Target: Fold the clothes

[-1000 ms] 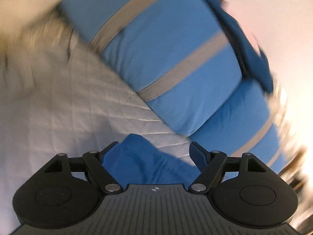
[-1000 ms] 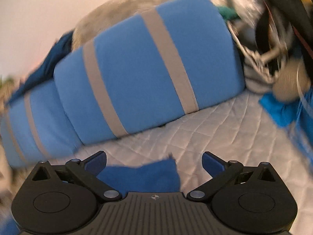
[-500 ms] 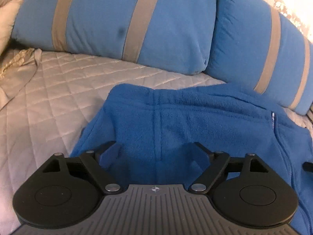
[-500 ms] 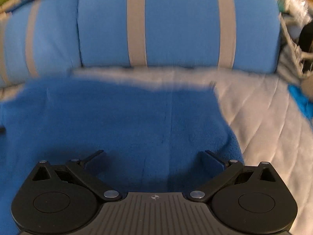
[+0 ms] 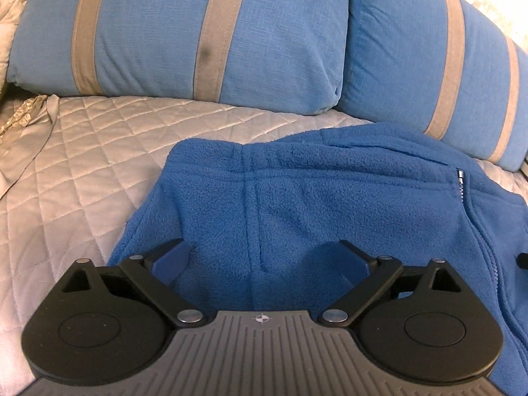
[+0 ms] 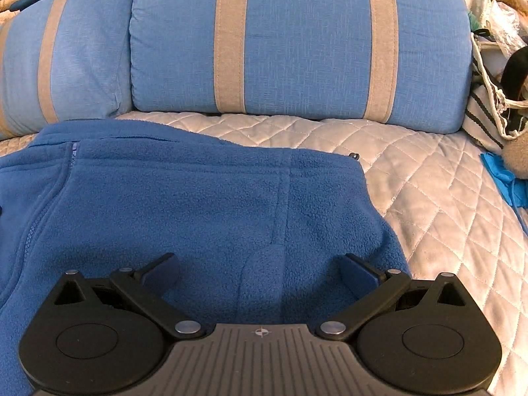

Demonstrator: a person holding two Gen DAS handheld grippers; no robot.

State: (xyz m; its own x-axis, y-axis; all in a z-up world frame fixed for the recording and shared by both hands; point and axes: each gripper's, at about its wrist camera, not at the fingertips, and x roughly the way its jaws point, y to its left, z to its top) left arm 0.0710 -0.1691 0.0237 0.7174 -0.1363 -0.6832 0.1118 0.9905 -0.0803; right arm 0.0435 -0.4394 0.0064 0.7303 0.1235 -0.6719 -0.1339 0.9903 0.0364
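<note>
Jacket place: the blue fleece jacket (image 5: 330, 204) lies flat on the quilted bedspread (image 5: 82, 171), filling the lower centre of both views, just below the striped pillows (image 5: 204, 33).
Why so: spread out, likely ready for a first fold.
Direction: its top hem points toward the pillows; the zipper (image 5: 462, 184) runs down the frame, so the long axis probably does too.
Left gripper (image 5: 264, 260): jaws opening, fleece beneath, nothing pinched.
Right gripper (image 6: 260, 267): spread wide above the fleece, holding nothing.
</note>
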